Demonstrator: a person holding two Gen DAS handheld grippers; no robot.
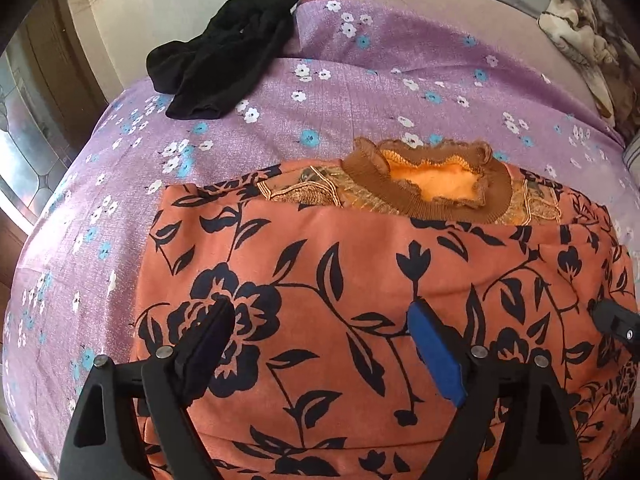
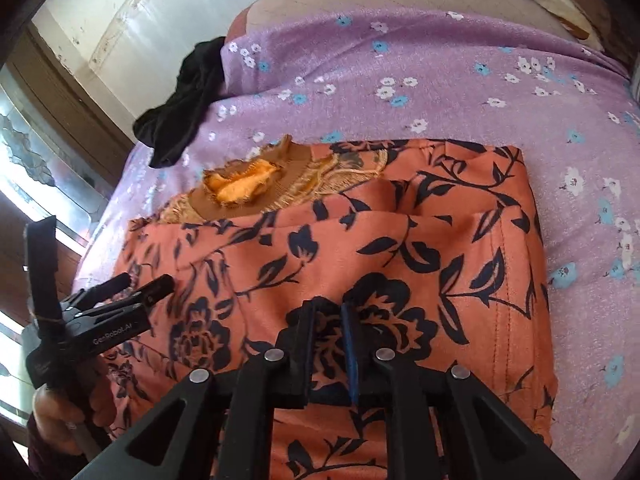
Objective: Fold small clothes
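Observation:
An orange garment (image 1: 320, 264) with a dark flower print lies on the bed, its sides folded in. Its brown ribbed collar (image 1: 432, 196) points away from me. My left gripper (image 1: 320, 312) hovers over the near part of the cloth, jaws wide open with nothing between them. From the right wrist view it (image 2: 144, 282) sits at the garment's (image 2: 400, 240) left edge, held by a hand (image 2: 60, 420). My right gripper (image 2: 328, 308) is over a large printed flower, its jaws shut to a narrow slit. I see no fold pinched in it.
The bed wears a purple sheet (image 1: 360, 80) with small white and blue flowers. A crumpled black garment (image 1: 224, 60) lies at the far left corner near a wall. A patterned blanket (image 1: 584, 36) is heaped at the far right. A window (image 2: 36, 168) is on the left.

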